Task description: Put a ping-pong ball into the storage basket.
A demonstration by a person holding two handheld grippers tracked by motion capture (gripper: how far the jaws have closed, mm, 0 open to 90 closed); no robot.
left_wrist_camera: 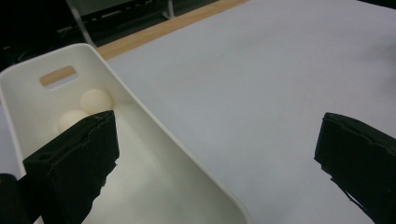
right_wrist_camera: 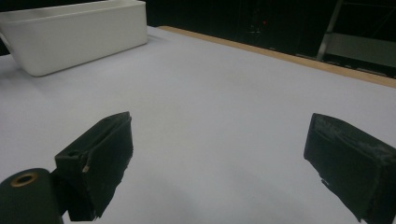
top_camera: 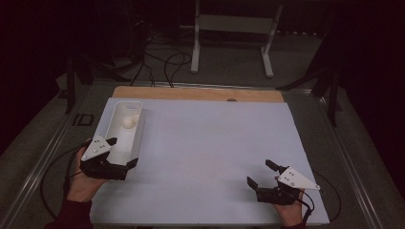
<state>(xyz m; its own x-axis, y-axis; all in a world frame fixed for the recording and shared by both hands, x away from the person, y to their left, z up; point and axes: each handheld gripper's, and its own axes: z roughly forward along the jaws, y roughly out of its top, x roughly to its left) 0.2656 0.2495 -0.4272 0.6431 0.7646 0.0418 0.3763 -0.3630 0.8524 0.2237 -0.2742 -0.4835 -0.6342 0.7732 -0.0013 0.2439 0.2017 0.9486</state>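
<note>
A long white bin (top_camera: 135,138) lies at the left of the pale mat (top_camera: 210,143). Two white balls rest at its far end, one (left_wrist_camera: 95,99) beside the other (left_wrist_camera: 70,120), below a handle slot; from above they read as one pale lump (top_camera: 128,122). My left gripper (top_camera: 123,152) is open at the bin's near end and straddles its right wall (left_wrist_camera: 154,126): one jaw is over the inside, the other over the mat. My right gripper (top_camera: 259,172) is open low over the mat at the near right, with nothing between its jaws. From that gripper (right_wrist_camera: 219,126) the bin (right_wrist_camera: 79,37) sits far off to the left.
A wooden strip (top_camera: 191,93) runs along the mat's far edge. Beyond the table a white metal stand (top_camera: 231,28) and loose cables (top_camera: 167,62) are on the dark floor. A wide stretch of bare mat separates the two grippers.
</note>
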